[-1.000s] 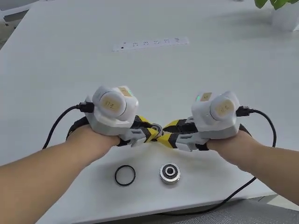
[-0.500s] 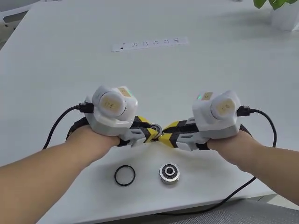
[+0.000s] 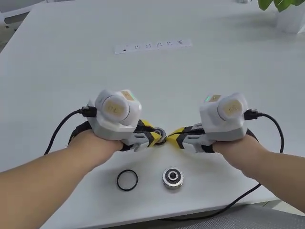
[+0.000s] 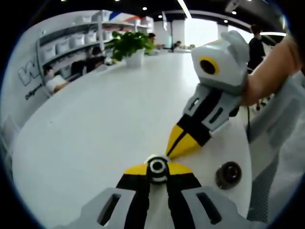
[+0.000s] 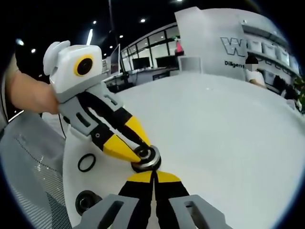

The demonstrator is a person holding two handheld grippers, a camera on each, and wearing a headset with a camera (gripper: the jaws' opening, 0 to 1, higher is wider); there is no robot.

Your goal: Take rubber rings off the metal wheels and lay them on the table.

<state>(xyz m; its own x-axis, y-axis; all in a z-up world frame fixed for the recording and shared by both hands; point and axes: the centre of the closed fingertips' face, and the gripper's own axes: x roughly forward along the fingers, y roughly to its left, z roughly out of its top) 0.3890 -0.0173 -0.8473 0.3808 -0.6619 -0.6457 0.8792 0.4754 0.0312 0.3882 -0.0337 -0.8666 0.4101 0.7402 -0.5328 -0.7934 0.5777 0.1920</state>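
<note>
We hold the small silver metal wheel [image 3: 159, 134] up off the white table [image 3: 200, 76], between the two tools and near the table's front edge. We judge this is so that one tool can steady it while the other works the rubber off. The left gripper [image 4: 157, 170] does the steadying: its yellow-tipped fingers [image 4: 135, 170] are clamped on the wheel from either side, with the hub facing that gripper's camera. The right gripper [image 5: 153, 177] meets it from the opposite side. Its fingers are pressed together with barely a slit between them, and their tips touch the near rim of the wheel. A dark band runs along that rim, and we take it for the fitted rubber ring [image 5: 141, 166]. Whether those tips have nipped the rubber or merely rest against it, we cannot tell. On the table just in front of the hands a loose black rubber ring [image 3: 127, 180] lies flat. Near it, but not touching, a second metal wheel [image 3: 172, 177] rests on its side. We judge that this pair is already dealt with and the held wheel is the one in hand. A white power strip [image 3: 152, 46] lies well apart, further back.
</note>
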